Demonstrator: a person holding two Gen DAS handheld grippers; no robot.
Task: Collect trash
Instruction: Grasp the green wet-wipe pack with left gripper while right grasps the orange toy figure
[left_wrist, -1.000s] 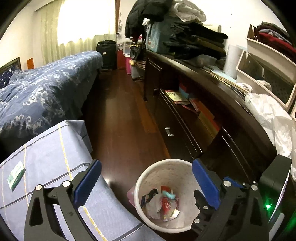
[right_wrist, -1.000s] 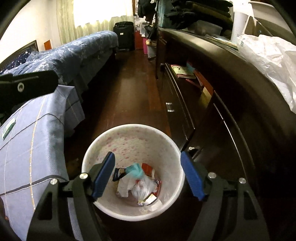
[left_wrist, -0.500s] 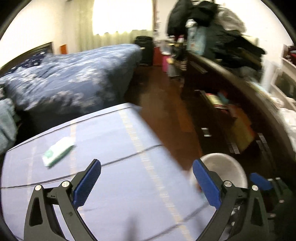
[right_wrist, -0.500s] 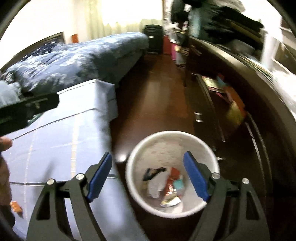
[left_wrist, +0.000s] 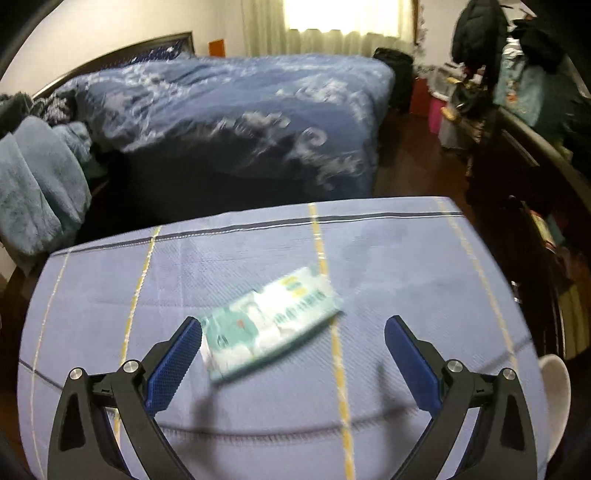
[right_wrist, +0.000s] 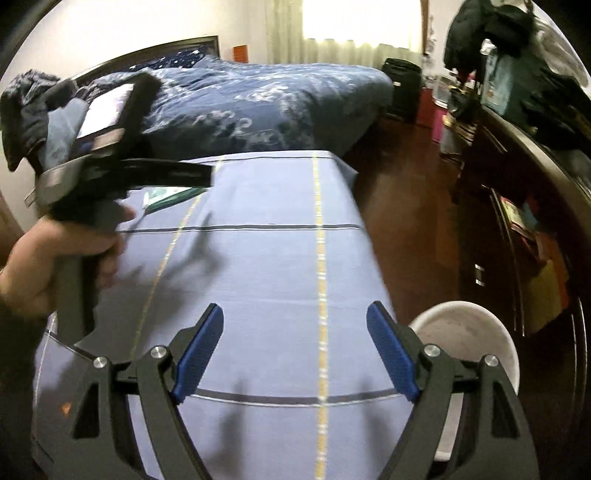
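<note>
Both jaws released; wrapper (left_wrist: 271, 320) on blue cloth (left_wrist: 388, 258); bin (right_wrist: 469, 339) beside.

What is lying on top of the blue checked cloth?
One green-and-white packet lies flat on the blue checked cloth, ahead of the open left gripper. Whatever the cloth covers is hidden.

The left gripper (left_wrist: 293, 354) has its blue-padded fingers (left_wrist: 173, 363) spread wide, nothing between them, angled downward. The right gripper (right_wrist: 295, 349) is likewise wide apart and empty, its fingers (right_wrist: 391, 356) pointing forward and down. In the right wrist view the left hand (right_wrist: 44, 266) wraps around the left gripper's black handle at the left, fist closed, the tool reaching out to the right.
</note>
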